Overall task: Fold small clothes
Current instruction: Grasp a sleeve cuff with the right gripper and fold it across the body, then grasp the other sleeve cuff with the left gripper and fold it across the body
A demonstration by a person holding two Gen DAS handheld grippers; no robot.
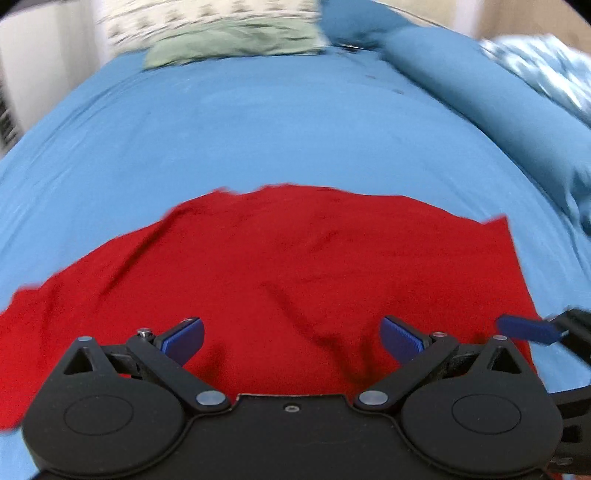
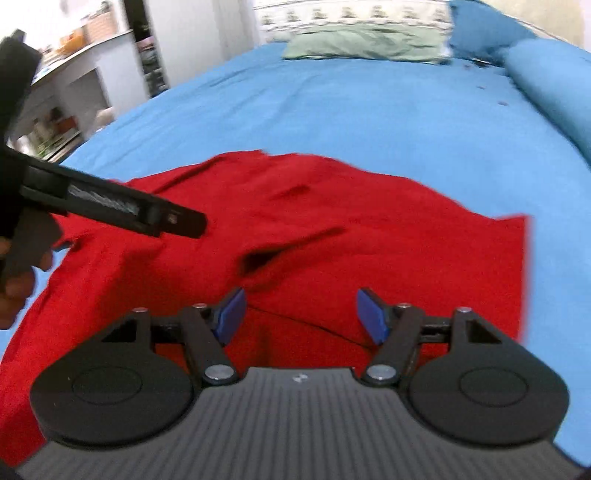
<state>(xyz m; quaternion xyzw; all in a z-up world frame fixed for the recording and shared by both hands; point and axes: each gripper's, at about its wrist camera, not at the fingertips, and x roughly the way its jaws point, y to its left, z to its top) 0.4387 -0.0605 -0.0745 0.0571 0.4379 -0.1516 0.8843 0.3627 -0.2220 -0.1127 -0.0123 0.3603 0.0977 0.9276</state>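
Note:
A red garment (image 1: 288, 258) lies spread with wrinkles on the blue bed sheet (image 1: 258, 122). It also shows in the right wrist view (image 2: 332, 221). My left gripper (image 1: 291, 338) is open and empty, just above the garment's near edge. My right gripper (image 2: 299, 314) is open and empty over the garment's near right part. One blue fingertip (image 1: 528, 328) of the right gripper shows at the right edge of the left wrist view. The left gripper's black body (image 2: 110, 206) and the hand holding it show at the left of the right wrist view.
A green pillow (image 2: 365, 46) and a patterned pillow (image 2: 351, 14) lie at the head of the bed. A blue bolster (image 1: 480, 96) runs along the right side, with a patterned blanket (image 1: 543, 70) beyond it. Shelves (image 2: 55, 110) stand left of the bed.

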